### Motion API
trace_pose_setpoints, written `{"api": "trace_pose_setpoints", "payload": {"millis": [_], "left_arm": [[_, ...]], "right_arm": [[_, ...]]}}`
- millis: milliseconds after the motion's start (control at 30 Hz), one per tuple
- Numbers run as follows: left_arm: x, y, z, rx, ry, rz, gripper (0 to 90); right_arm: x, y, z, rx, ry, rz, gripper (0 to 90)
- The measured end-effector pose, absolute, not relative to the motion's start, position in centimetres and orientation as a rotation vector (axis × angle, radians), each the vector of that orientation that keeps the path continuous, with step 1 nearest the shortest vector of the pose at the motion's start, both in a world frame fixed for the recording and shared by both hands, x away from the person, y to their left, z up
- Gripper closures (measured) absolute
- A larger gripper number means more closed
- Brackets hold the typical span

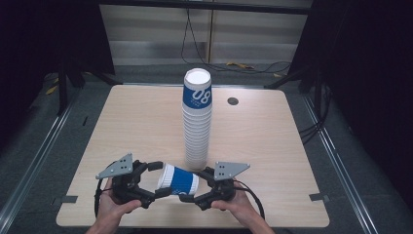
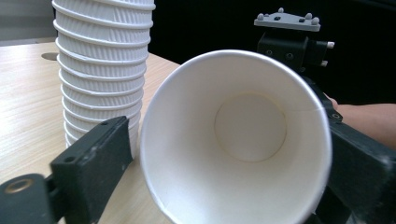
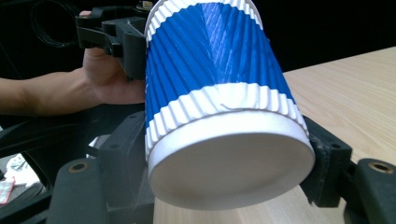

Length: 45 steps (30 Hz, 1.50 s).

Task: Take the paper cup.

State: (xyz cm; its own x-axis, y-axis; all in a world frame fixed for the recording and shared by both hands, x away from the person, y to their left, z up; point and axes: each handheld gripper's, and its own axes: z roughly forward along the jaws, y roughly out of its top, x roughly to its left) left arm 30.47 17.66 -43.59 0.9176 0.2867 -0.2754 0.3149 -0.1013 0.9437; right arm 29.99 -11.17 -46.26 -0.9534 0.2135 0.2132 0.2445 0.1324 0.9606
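Mid-handover: right tongs clenched on cup base, left tongs flanking rim, grip uncertain. Next: lift onto stack.

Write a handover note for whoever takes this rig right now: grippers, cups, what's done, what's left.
Right gripper: shut on the base end of the blue cup, which lies sideways between both grippers.
Left gripper: jaws flank the cup's rim; whether they press on it is unclear.
Stack of cups: upright mid-table, just behind.
Done: one cup is separate from the stack.
Left: probably stacking it or setting it down.
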Motion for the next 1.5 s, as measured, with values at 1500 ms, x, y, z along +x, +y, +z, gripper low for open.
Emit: {"api": "trace_pose_setpoints", "payload": {"millis": [1500], "left_arm": [[30.7,17.6,-43.6,1.711,0.442,-0.070,16.6]], "right_arm": [[30.4,-9.7,-46.6,-0.469,-2.545,-1.743,13.8]]}}
